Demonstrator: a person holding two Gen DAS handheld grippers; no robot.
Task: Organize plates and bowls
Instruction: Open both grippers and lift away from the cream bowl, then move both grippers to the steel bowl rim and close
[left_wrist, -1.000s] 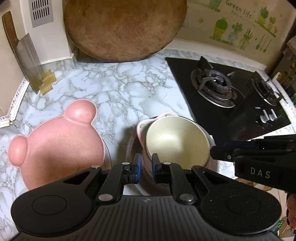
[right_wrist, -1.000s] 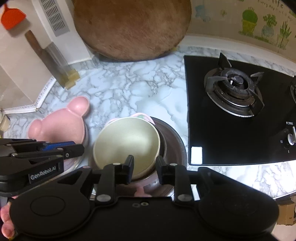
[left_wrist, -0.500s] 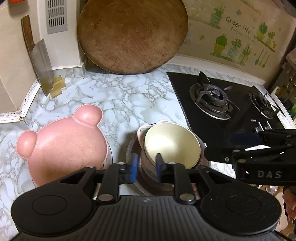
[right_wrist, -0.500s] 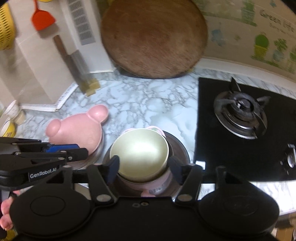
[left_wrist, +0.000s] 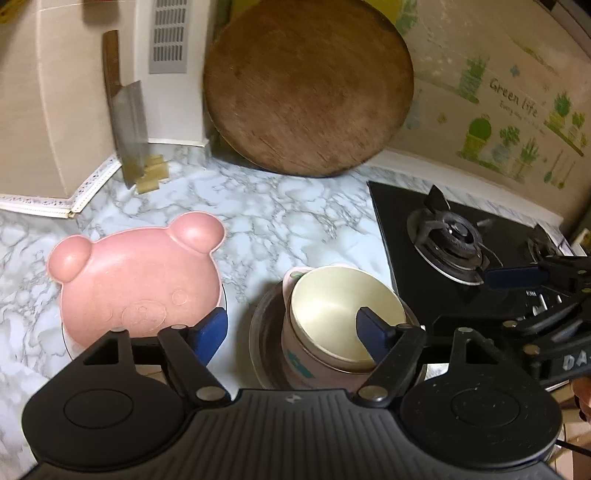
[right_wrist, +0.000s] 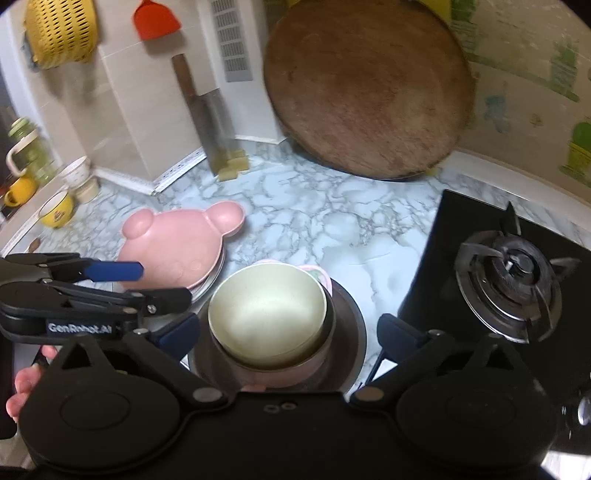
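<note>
A cream bowl (left_wrist: 345, 308) sits nested in a pink bowl (left_wrist: 295, 354), which stands in a dark round dish (left_wrist: 264, 336) on the marble counter. The cream bowl also shows in the right wrist view (right_wrist: 267, 317). A pink bear-shaped plate (left_wrist: 136, 273) lies to the left on a white plate; it shows in the right wrist view too (right_wrist: 177, 245). My left gripper (left_wrist: 291, 332) is open above the stack, empty. My right gripper (right_wrist: 288, 332) is open, its fingers either side of the stack, empty.
A black gas hob (left_wrist: 454, 243) lies to the right. A round wooden board (left_wrist: 306, 85) leans on the back wall. A cleaver (left_wrist: 127, 110) stands at the back left. Yellow cups (right_wrist: 55, 210) sit at the far left.
Both grippers have opened wide and pulled back and up from the bowl stack. The cream bowl now rests free in the pink bowl.
</note>
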